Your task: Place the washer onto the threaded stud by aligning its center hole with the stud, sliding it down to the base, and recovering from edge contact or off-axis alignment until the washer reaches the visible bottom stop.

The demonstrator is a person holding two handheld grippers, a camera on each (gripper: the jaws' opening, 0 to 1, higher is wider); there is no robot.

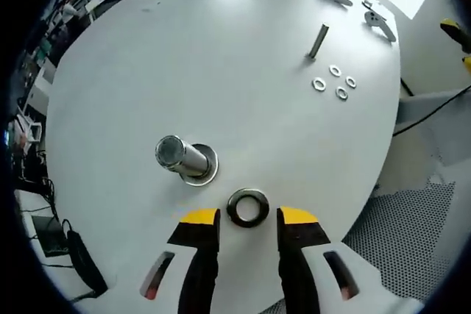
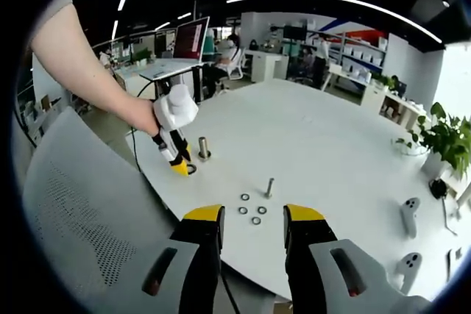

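1. While its yellow-tipped jaws stand wide apart, the left claw (image 1: 249, 216) hangs just above the white round table (image 1: 243, 64), with a dark washer (image 1: 248, 207) lying flat between the tips; whether either tip touches it I cannot tell, and nothing is gripped.
2. Just beyond the washer, the large threaded stud (image 1: 182, 158) stands on its round base flange, apart from the washer.
3. Farther off on the table, the left gripper view shows a thinner stud (image 1: 319, 40) upright with four small washers (image 1: 333, 82) lying near it, and two white controllers (image 1: 353, 5) by the far edge.
4. The right claw (image 2: 252, 218) is held wide open and empty, off the near table edge, its tips toward the four small washers (image 2: 251, 209) and thin stud (image 2: 269, 187).
5. The right gripper view adds the person's bare forearm (image 2: 81, 64) reaching in from the left, hand (image 2: 151, 119) wrapped around the left claw (image 2: 180, 167), which points down beside the large stud (image 2: 203, 147).
6. A grey mesh chair (image 2: 81, 211) sits at the near side, and a potted plant (image 2: 445, 141) at the right.
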